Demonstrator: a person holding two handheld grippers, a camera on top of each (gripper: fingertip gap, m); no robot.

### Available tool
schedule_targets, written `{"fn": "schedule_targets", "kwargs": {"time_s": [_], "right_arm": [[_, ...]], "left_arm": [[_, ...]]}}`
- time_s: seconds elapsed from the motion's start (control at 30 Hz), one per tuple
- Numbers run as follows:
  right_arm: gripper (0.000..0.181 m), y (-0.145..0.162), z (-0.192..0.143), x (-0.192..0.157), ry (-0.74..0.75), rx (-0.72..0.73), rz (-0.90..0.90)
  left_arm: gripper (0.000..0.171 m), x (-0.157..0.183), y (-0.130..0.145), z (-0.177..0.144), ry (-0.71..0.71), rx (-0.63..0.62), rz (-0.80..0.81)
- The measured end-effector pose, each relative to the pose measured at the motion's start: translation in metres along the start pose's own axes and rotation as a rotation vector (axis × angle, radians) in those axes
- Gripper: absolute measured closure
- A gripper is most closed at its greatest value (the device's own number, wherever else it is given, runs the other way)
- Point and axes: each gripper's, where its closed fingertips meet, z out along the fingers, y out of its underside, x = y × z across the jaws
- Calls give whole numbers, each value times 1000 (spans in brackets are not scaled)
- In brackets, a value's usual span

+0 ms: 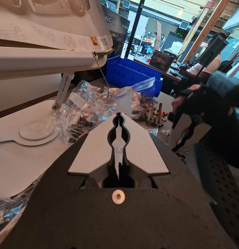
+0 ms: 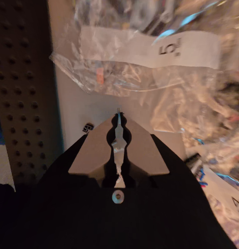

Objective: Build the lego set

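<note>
Both tongs, left tongs [image 1: 118,114] and right tongs [image 2: 119,115], look pressed together, each pinching clear plastic. They should pull gently so the parts bag [image 2: 116,67] opens without spilling.

Left wrist view bright with daylight from far windows, right gripper [image 1: 183,134] motion-blurred, wide-angle bending at edges, right wrist view dim, warm-tinted, plastic bags [image 2: 129,60] smeared, glare on creases
</note>
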Motion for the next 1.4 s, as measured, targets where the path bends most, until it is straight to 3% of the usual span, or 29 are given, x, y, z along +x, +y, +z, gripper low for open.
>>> {"fn": "schedule_targets", "kwargs": {"time_s": [0.17, 0.23, 0.37, 0.47, 0.67, 0.8, 0.9, 1.1, 1.23, 1.4], "right_arm": [[181, -35, -55, 40, 181, 227, 28], [181, -49, -63, 59, 273, 246, 15], [180, -75, -59, 90, 374, 264, 3], [180, -75, -51, 120, 500, 226, 19], [170, -69, -54, 124, 518, 257, 51], [167, -69, -76, 109, 474, 321, 53], [166, -44, -75, 87, 357, 265, 55], [162, 20, -28, 21, 53, 91, 3], [159, 39, 4, -23, -117, -11, -53], [157, 42, 19, -49, -214, -70, -91]], "left_arm": [[171, 4, 1, 4, 14, -7, 3], [171, 6, 2, 6, 21, -12, 4], [171, 8, 6, 9, 25, -29, 12], [171, 9, 6, 10, 28, -31, 12], [171, 9, 7, 11, 31, -33, 10], [171, 8, 6, 9, 25, -29, 9], [171, 5, 4, 6, 17, -20, 5], [171, 3, 7, 8, 12, -26, 1], [171, 2, 9, 9, 11, -33, 0], [171, 1, 9, 8, 10, -32, -1]]}}
